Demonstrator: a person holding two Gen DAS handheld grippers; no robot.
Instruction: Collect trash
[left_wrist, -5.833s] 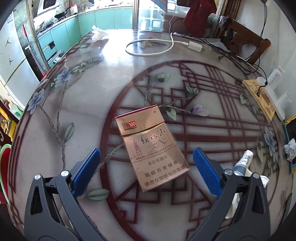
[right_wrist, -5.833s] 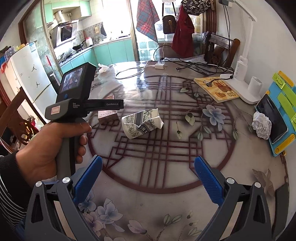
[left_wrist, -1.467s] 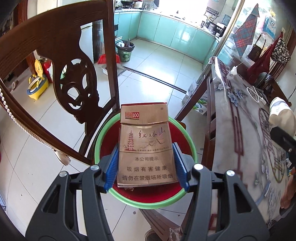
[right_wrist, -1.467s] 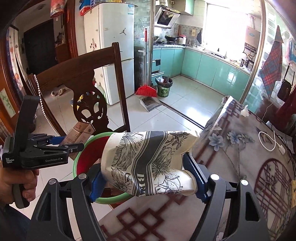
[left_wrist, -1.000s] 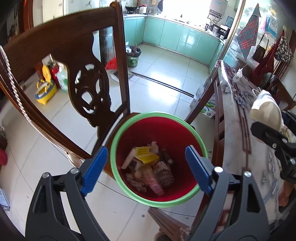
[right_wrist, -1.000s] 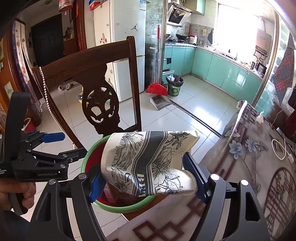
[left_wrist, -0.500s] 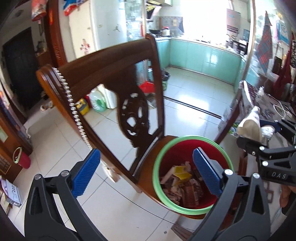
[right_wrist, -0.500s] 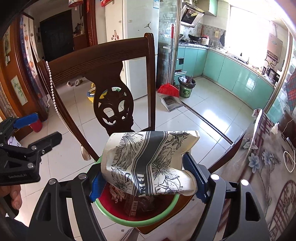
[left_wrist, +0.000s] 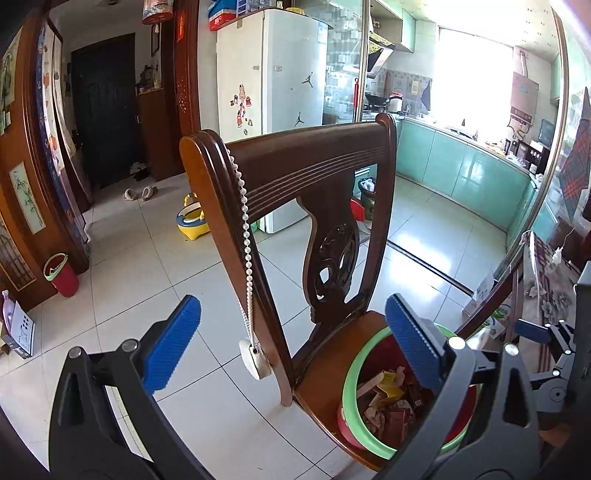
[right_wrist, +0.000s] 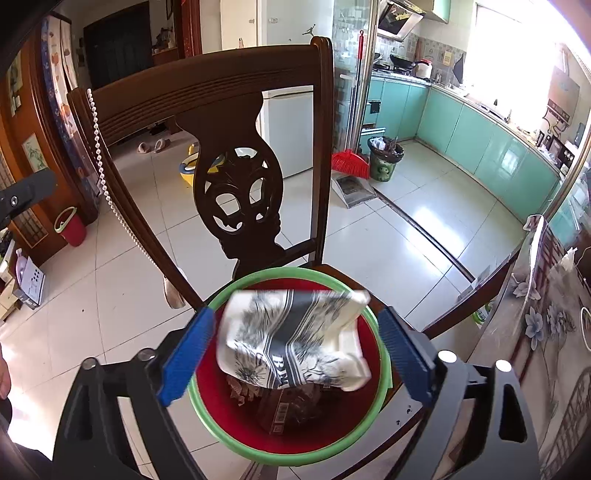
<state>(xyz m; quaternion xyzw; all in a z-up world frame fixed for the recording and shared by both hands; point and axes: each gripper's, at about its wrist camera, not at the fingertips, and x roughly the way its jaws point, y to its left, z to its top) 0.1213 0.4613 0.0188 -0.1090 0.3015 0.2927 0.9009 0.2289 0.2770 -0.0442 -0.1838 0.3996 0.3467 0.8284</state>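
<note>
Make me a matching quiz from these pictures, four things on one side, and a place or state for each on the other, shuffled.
1. crumpled paper cup
2. red bin
3. bead string
4. right hand-held gripper

A. draped on the chair back
B. jaws opening, pads clear of the cup
C. above the trash in the bin
D. standing on the chair seat

Pairs: 1-C, 2-D, 3-A, 4-B

Left wrist view: angled moderately down from beside the wooden chair (left_wrist: 295, 177), bin (left_wrist: 354, 384) at five o'clock, chair back near and central. Right wrist view: steeper, close above the bin (right_wrist: 229, 439), chair (right_wrist: 207, 88) at twelve o'clock. Shared: chair, bin, tiled floor (left_wrist: 147, 266), kitchen (right_wrist: 480, 125).
</note>
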